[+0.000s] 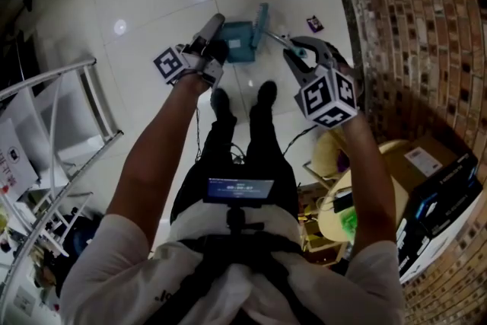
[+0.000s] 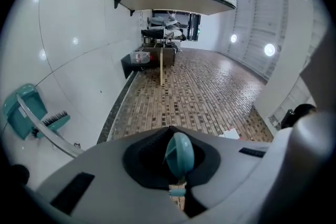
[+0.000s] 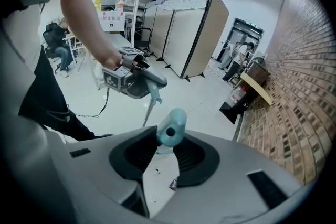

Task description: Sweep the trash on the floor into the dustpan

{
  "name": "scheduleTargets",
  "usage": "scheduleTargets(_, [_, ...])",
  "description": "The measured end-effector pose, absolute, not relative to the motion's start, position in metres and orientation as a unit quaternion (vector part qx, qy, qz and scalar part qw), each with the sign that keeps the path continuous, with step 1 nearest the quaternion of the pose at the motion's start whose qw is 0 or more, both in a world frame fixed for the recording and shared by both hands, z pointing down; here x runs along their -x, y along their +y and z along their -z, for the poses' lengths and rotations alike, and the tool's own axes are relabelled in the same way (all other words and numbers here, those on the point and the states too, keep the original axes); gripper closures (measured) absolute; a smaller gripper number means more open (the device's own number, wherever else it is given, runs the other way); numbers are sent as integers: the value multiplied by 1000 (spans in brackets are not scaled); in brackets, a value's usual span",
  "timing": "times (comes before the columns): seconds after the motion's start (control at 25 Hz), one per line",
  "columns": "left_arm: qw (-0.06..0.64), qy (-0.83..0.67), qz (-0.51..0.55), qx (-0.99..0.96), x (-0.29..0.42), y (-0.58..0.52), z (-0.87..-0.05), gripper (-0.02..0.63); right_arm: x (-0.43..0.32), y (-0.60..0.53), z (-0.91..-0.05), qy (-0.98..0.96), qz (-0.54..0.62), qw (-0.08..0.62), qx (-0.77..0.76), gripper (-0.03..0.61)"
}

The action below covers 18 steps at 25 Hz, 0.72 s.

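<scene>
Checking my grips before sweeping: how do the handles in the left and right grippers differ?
The left handle shows a smooth rounded end with no hole in view; the right handle shows a round hole. The left gripper is shut around its handle; the right gripper stands wider, floor showing between its jaws. Both handles are teal and clamped.

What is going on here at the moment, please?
A person holds a gripper in each hand. The left gripper is shut on one teal handle, the right gripper on another teal handle. The teal dustpan and brush are down by the person's feet, and a scrap of trash lies unswept near the brick wall.
</scene>
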<state>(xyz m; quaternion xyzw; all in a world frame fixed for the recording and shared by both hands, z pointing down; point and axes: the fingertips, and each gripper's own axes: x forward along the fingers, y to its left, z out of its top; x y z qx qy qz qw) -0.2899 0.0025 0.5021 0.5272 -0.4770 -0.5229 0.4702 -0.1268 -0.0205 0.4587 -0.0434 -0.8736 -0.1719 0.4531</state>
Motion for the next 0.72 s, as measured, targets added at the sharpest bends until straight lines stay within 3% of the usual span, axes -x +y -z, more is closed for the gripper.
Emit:
scheduleTargets(0.4, [482, -485, 506, -526, 268, -39, -504, 612, 57, -77, -471, -829, 237, 502, 65, 486])
scheduleTargets(0.6, [503, -488, 483, -525, 250, -50, -519, 612, 28, -84, -542, -827, 185, 527, 65, 488])
scheduleTargets(0.72, [515, -483, 478, -523, 241, -50, -525, 612, 23, -82, -559, -849, 136, 509, 34, 488])
